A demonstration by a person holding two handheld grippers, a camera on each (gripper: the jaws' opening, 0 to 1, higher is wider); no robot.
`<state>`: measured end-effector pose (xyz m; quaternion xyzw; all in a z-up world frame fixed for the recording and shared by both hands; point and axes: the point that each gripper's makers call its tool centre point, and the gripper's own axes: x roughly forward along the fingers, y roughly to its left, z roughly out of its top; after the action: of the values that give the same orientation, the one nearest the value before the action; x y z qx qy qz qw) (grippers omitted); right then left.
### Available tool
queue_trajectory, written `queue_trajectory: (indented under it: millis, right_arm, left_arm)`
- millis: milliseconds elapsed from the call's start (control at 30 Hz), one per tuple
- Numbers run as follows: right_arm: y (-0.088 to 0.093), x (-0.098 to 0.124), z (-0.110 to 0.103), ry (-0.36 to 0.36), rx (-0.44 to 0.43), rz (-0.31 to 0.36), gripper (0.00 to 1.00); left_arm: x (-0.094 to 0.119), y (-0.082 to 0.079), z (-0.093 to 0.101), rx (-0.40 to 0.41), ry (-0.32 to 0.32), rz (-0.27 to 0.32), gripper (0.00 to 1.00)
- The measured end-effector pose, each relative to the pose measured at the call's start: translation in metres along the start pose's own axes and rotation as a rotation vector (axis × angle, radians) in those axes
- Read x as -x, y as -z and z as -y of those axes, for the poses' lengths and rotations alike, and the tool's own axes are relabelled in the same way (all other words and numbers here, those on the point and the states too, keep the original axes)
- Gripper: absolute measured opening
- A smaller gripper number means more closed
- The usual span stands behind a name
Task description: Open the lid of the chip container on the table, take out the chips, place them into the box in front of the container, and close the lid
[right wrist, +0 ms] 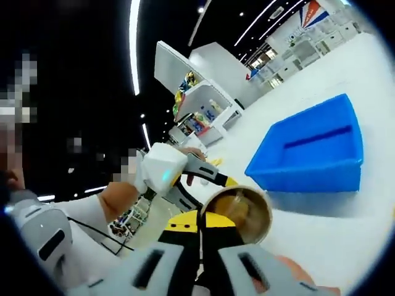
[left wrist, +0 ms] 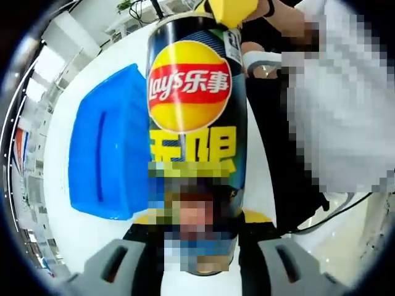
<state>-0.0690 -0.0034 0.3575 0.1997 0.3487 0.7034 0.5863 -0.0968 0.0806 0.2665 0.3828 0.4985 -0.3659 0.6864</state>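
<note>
A tall dark Lay's chip can [left wrist: 196, 105] runs up the middle of the left gripper view, and my left gripper [left wrist: 197, 246] is shut on its lower end. Over the can's top reaches a yellow fingertip [left wrist: 231, 12] of the right gripper. In the right gripper view the can's round mouth [right wrist: 239, 214] faces the camera, golden-brown inside. My right gripper [right wrist: 200, 237] is pinched shut at the mouth's rim, on the edge of the lid. A hand holds the left gripper [right wrist: 165, 172] behind it. The blue box [left wrist: 105, 148] [right wrist: 315, 148] lies beside the can, with nothing visible in it.
Everything sits on a white table [left wrist: 74, 234] [right wrist: 345, 240]. The person's light sleeve and dark clothing [left wrist: 296, 154] stand close to the can's right side. White shelves and display stands [right wrist: 197, 105] sit far behind the table.
</note>
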Motion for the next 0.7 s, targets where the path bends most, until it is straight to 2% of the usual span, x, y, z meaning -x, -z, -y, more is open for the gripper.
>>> queue_trajectory:
  millis: [67, 133, 267, 367, 400, 567, 700]
  right_arm:
    - [0.003, 0.002, 0.009, 0.003, -0.014, 0.005, 0.0]
    - [0.008, 0.001, 0.011, -0.015, -0.04, 0.0, 0.0]
    - [0.011, 0.002, 0.024, -0.029, -0.076, -0.007, 0.0]
    - [0.016, 0.003, 0.036, -0.009, -0.07, -0.02, 0.0]
    - [0.02, 0.002, 0.041, -0.006, -0.074, -0.032, 0.0]
    - [0.031, 0.001, 0.053, -0.015, -0.114, -0.051, 0.0]
    - [0.038, 0.0, 0.061, -0.008, -0.138, -0.057, 0.0]
  left_arm:
    - [-0.004, 0.002, 0.003, 0.018, 0.022, -0.033, 0.47]
    - [-0.009, 0.001, 0.005, 0.019, 0.036, -0.043, 0.47]
    - [-0.011, 0.004, 0.002, 0.036, 0.043, -0.092, 0.47]
    - [-0.013, 0.009, 0.004, 0.086, 0.054, -0.131, 0.47]
    - [-0.014, 0.012, 0.008, 0.115, 0.082, -0.161, 0.47]
    - [-0.02, 0.019, 0.001, 0.069, 0.046, -0.199, 0.47]
    - [-0.022, 0.023, 0.0, 0.08, 0.058, -0.211, 0.47]
